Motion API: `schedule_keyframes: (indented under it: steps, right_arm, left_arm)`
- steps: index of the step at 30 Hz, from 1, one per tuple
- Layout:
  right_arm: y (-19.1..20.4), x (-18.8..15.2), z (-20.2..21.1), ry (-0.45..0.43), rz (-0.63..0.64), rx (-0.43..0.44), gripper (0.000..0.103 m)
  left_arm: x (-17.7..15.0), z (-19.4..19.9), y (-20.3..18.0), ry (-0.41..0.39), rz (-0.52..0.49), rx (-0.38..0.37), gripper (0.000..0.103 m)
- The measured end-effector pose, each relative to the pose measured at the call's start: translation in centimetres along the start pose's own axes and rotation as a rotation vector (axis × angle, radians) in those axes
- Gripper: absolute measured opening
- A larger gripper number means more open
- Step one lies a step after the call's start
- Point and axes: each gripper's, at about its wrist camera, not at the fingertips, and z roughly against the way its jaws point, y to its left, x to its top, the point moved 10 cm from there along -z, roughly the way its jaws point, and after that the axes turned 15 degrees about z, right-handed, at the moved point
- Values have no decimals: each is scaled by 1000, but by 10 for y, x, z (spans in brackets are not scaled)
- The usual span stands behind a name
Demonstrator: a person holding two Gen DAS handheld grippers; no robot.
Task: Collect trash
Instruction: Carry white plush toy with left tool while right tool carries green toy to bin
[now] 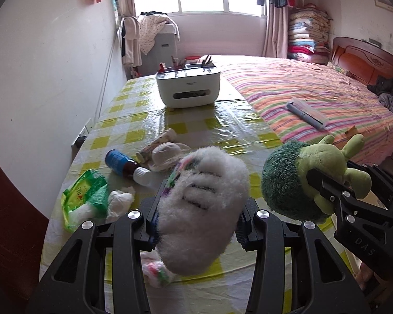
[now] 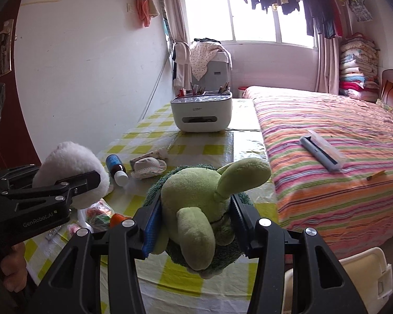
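Trash litters table — bottle, hat beside.

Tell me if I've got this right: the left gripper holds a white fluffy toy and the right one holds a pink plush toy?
Not quite: the plush toy in the right gripper is green, as the right wrist view shows. The left gripper does hold the white fluffy toy.

Around the white box the table lies bare to its front and right. Nearer than the box, the left half is blocked by a bottle, a hat, a tube and a green bag.
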Motion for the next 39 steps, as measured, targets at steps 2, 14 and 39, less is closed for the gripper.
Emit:
schedule_keyframes:
  steps: [2, 14, 39]
  right_arm:
    - [-6, -5, 5, 5, -4, -12, 47]
    - [-48, -36, 37, 27, -62, -89, 47]
    - [-118, -81, 100, -3, -236, -222, 48]
  left_arm:
    - [-3, 0, -9, 4, -13, -10, 42]
    - [-24, -1, -65, 26, -96, -62, 42]
    - [-76, 12, -163, 66, -246, -204, 42]
